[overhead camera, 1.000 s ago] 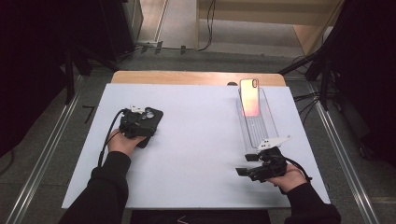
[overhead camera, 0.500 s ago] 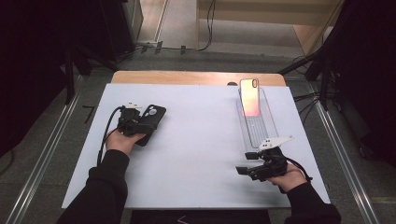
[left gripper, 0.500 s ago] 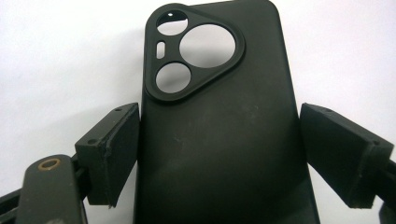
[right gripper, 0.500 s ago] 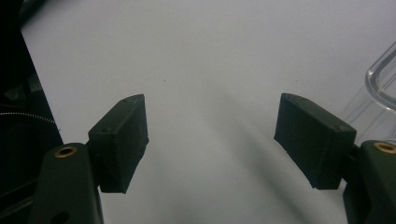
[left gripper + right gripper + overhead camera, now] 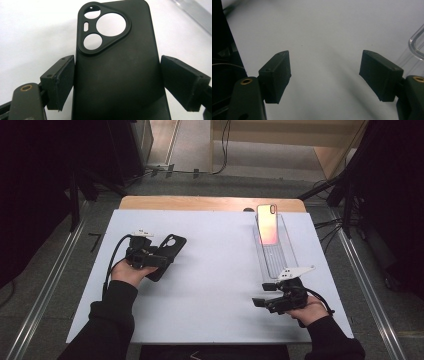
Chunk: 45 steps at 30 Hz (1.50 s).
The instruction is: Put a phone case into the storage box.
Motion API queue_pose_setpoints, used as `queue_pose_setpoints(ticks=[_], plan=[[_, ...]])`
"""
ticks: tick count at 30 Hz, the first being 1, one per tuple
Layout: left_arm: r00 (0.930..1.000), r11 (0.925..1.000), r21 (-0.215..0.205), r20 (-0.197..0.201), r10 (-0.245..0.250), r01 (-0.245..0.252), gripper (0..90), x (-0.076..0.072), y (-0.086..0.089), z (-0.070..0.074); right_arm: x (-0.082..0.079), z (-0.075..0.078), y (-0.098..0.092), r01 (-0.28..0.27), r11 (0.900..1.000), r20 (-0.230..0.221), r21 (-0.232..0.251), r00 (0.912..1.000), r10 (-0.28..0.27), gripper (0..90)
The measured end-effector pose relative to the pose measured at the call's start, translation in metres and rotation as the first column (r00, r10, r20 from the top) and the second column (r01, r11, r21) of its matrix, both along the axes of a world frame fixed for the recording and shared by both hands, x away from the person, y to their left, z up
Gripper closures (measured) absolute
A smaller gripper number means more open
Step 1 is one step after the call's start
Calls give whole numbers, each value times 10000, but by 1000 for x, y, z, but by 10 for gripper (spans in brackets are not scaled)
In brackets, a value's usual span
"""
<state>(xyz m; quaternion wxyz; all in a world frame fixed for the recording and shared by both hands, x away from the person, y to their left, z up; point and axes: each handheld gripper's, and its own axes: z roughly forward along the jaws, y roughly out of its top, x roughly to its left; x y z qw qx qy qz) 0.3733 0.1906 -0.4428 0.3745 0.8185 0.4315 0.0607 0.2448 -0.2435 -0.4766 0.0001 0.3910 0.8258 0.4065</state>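
We see a black phone case [image 5: 117,72] lying between the jaws of the left tool [image 5: 117,82], its back facing up. It is matte and smooth, a rounded rectangle with a raised, rounded-triangle camera surround near its top; three round holes and one small slot are cut through it, and the white worktop [image 5: 32,32] shows through them. In the high view the case [image 5: 172,247] sits at the left of the worktop [image 5: 215,265], partly under the left tool [image 5: 157,261] and the hand that holds it.

In the left gripper view the left pad touches the case's edge, while the right pad stands just clear of the other edge, so the jaws bracket the case without clearly pinching it. The pads are blocky, dull black and slightly rough.

The right tool [image 5: 324,75] has its jaws well apart with nothing between them, over the bare white sheet. In the high view it [image 5: 262,302] rests near the front right of the worktop, just in front of a clear plastic tray [image 5: 280,255]. A phone [image 5: 267,224] with a glossy pink-orange back leans at the tray's far end.
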Motion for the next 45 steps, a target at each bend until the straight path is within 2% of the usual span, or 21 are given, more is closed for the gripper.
queue_pose_setpoints(ticks=[10,14,19,23,26,32,36,39,45], plan=[[9961,9961,-286,-251,-841,833,153,-25,-20,4,0,0,-1,36,10000,88,52,10000,-37,230],[9948,9944,-397,-248,-989,979,153,-32,-25,5,0,0,0,38,10000,128,56,9999,-39,229],[9937,9924,-593,-255,-1095,1078,153,-40,-30,6,1,5,1,-111,9999,-29,-80,9999,111,226],[9947,9917,-772,48,-1031,1031,153,-48,-36,7,1,13,4,14,10000,150,-1,9999,-14,219],[9943,9908,-848,246,-1034,1051,153,-56,-42,8,1,18,6,119,9996,84,257,9999,-121,216],[9941,9887,-1080,413,-1000,1040,152,-68,-53,6,3,22,15,348,9991,-43,261,9994,-347,216],[9955,9867,-1430,647,-691,778,151,-75,-56,3,4,26,18,526,9981,-67,333,9986,-524,216],[9925,9882,-1364,1090,-549,697,152,-80,-61,2,6,28,20,684,9961,-155,556,9976,-676,216],[9866,9896,-1346,1605,-295,515,151,-81,-68,0,11,35,28,885,9941,-184,628,9960,-875,216]])
